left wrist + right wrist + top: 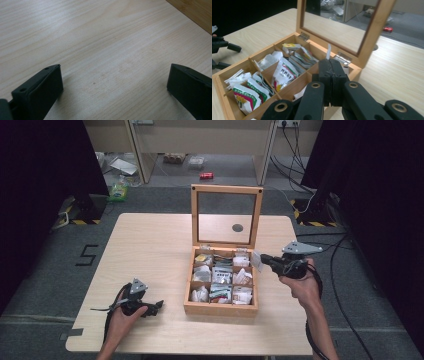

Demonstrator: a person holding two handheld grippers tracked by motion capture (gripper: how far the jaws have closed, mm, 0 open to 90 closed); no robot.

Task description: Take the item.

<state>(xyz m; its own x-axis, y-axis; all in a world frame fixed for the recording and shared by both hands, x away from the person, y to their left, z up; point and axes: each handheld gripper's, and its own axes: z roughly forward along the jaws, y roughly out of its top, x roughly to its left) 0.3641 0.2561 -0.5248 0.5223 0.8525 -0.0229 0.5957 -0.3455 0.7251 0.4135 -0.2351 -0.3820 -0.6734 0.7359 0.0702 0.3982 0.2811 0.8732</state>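
1. Your right gripper [331, 72] stood pinched flat on a white sachet [328, 52], whose thin edge rose just above the closed jaws at the centre of the right gripper view. In the high view the same sachet [256, 260] showed as a white slip at the jaw tips, right of centre, just off the box's right rim and clear of the compartments.

2. Your left gripper [113, 87] rested low over bare table, jaws spread wide and empty, at the bottom of the left gripper view; in the high view it [156, 306] sat at lower left, well apart from the box.

3. By these pictures, one sachet had been lifted out of the wooden tea box [220, 309] and everything else remained: a place to set it down had not been reached, and none was marked on the table [150, 250].

4. The box, at centre frame, held many more sachets in its compartments, among them green-and-red packets [247, 96] at lower left of the right gripper view.

5. The glass-paned lid [226, 215] stood upright behind the box, blocking any path straight back; the box's right wall lay just beside your loaded jaws.

6. Cables and clutter sat on the floor beyond the table, upper frame, out of your way.
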